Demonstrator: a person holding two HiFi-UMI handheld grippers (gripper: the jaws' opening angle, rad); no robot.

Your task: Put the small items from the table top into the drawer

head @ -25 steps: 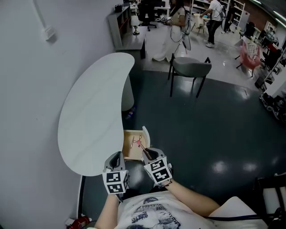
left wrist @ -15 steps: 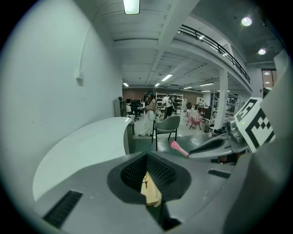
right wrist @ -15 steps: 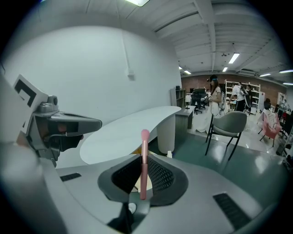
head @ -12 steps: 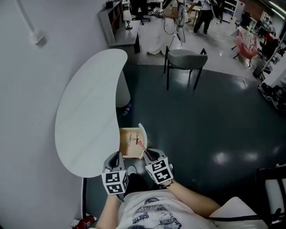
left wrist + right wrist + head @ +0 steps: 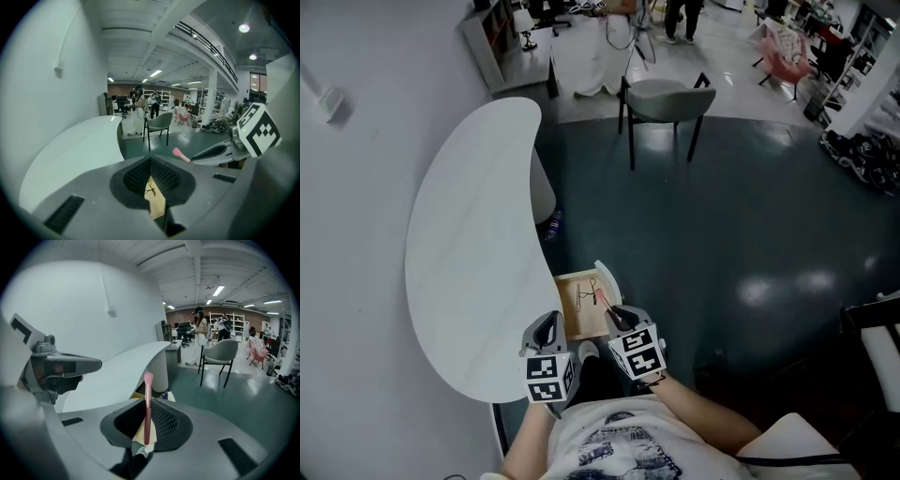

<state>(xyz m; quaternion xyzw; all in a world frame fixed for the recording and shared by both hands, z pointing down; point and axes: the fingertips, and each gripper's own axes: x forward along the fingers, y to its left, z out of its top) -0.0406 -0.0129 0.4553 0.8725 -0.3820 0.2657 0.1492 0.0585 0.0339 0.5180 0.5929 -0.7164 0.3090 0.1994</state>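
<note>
The white kidney-shaped table (image 5: 469, 244) has a small wooden drawer (image 5: 575, 314) pulled open at its near right edge. A thin wiry item (image 5: 592, 285) lies inside it. My right gripper (image 5: 610, 315) is shut on a pink stick (image 5: 600, 299) with a paler rounded tip; the tip hangs over the drawer's right side. In the right gripper view the pink stick (image 5: 148, 390) stands upright between the pads of the right gripper (image 5: 145, 420). My left gripper (image 5: 547, 328) hovers at the drawer's near left corner, jaws together and empty. Past the left gripper (image 5: 151, 161) the drawer (image 5: 155, 201) shows.
A grey chair (image 5: 661, 98) stands on the dark shiny floor beyond the table. The table's pedestal (image 5: 542, 187) has a small bottle (image 5: 553, 225) beside it. The wall (image 5: 347, 187) runs along the table's left. People and shelving are far back.
Both grippers have sunk a little towards the open drawer, and the view has tipped so the table sits lower in frame. The pink stick stays in the right gripper.
</note>
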